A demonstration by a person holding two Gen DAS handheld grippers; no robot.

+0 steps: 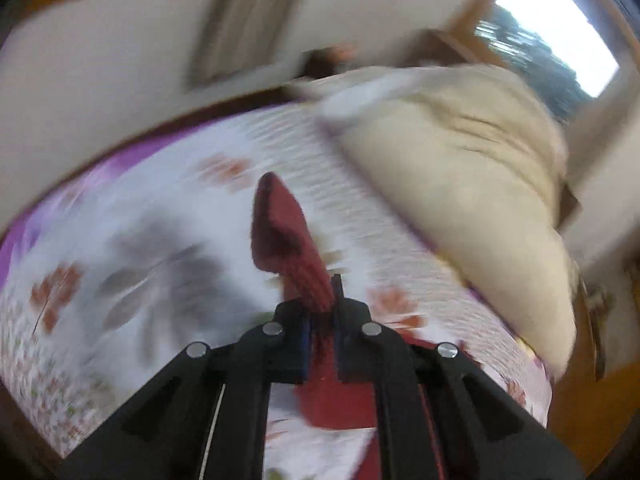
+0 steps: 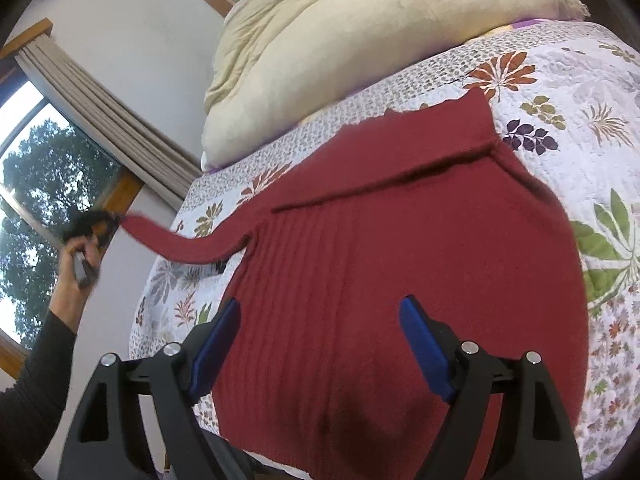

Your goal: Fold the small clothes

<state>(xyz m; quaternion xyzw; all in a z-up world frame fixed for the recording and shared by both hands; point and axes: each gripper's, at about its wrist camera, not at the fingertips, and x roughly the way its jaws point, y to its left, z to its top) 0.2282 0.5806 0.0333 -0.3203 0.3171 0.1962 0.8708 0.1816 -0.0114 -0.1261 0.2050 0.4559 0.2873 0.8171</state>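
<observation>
Right wrist view, near to far. The right gripper (image 2: 320,344) occupies the lower centre of the frame, its jaws spread wide with blue pads (image 2: 424,350) showing and nothing between them. It hangs over the lower body of a red knitted sweater (image 2: 420,240), which lies spread flat on the bed's floral quilt (image 2: 600,120) and fills the centre of the frame. Whether the pads touch the knit cannot be told. One sleeve (image 2: 192,246) is lifted off the quilt and drawn taut toward the left edge, where the left gripper (image 2: 100,224), blurred, has its end. A hand (image 2: 76,268) in a dark long sleeve (image 2: 36,372) holds that gripper at left. Beyond the sweater, at top centre, a cream pillow (image 2: 340,40) rests on the quilt. A grey curtain (image 2: 100,120) and a window (image 2: 48,168) with trees behind it stand at upper left.

Left wrist view, heavily blurred. The left gripper (image 1: 322,308), at lower centre, is clamped narrow on the red sleeve (image 1: 288,240); the cloth passes between the jaws and its cuff end stands beyond them at mid-frame. The quilt (image 1: 120,240) lies behind, the pillow (image 1: 480,180) at right, a window (image 1: 560,32) at upper right.
</observation>
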